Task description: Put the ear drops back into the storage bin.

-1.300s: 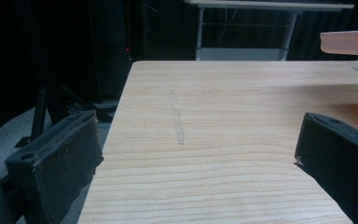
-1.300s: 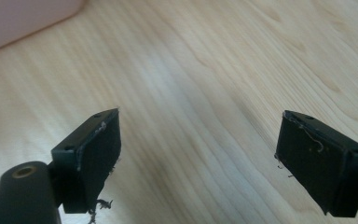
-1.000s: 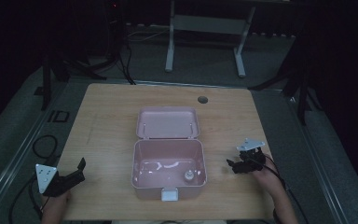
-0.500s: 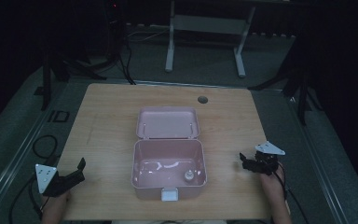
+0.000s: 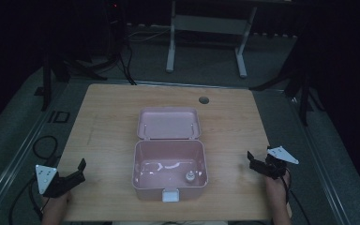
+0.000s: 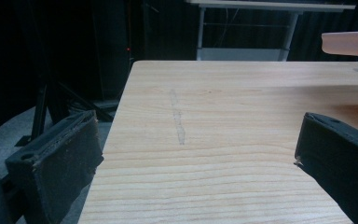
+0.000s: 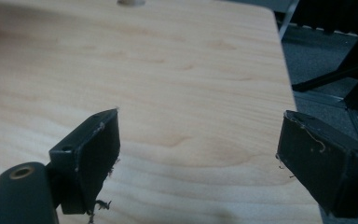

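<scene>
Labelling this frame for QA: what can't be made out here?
- Small round item in the pink box, high view: too small and dim to identify.
- White streaks on the box floor, high view: object or glare, cannot tell.
- Box lid, left gripper view: cut off by the right edge.
- Table hole, right gripper view: cut off by the top edge.

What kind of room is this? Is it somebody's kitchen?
Probably not a kitchen. It looks like a dark lab or recording room: one bare wooden table holding an open pink box, black cables trailing on the grey floor, and metal stand legs behind the table.
</scene>
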A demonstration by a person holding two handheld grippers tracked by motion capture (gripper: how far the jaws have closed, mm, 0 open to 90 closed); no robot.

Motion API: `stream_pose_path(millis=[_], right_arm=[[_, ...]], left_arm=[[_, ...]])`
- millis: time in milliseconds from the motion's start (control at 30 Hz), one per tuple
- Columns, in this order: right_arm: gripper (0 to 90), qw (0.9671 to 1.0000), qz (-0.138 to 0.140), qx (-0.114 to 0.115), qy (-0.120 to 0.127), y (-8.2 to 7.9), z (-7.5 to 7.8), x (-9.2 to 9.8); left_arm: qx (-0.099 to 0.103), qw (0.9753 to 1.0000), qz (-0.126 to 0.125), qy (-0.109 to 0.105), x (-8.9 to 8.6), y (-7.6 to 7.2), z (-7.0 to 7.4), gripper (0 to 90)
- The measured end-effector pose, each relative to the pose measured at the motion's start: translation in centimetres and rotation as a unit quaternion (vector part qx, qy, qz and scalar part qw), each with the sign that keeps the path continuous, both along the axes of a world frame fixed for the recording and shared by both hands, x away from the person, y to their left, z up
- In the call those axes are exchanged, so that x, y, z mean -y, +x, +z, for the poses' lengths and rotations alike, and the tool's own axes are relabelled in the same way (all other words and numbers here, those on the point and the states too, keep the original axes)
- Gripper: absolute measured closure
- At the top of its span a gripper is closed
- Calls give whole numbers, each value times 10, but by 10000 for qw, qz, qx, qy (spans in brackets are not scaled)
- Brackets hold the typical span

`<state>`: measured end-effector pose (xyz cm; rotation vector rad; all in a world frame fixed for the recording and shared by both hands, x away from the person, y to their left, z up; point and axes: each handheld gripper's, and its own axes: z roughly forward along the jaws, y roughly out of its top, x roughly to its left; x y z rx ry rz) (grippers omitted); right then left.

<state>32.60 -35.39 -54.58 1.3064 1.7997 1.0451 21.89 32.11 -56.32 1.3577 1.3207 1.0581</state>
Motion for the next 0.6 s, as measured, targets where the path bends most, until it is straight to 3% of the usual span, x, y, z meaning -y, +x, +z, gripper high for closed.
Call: stream_pose_path(millis=[233, 333, 600], right_arm=[[128, 9990, -281, 289, 169, -5, 0, -1], [127, 9989, -226, 369, 187, -6, 0, -2], [129, 9983, -325, 339, 340, -4, -2, 2]], left_arm=[[-10, 10000, 4, 14, 0, 0, 0, 5], [-4, 10000, 22, 32, 0, 0, 0, 5], [6, 10000, 3, 18, 0, 0, 0, 5]])
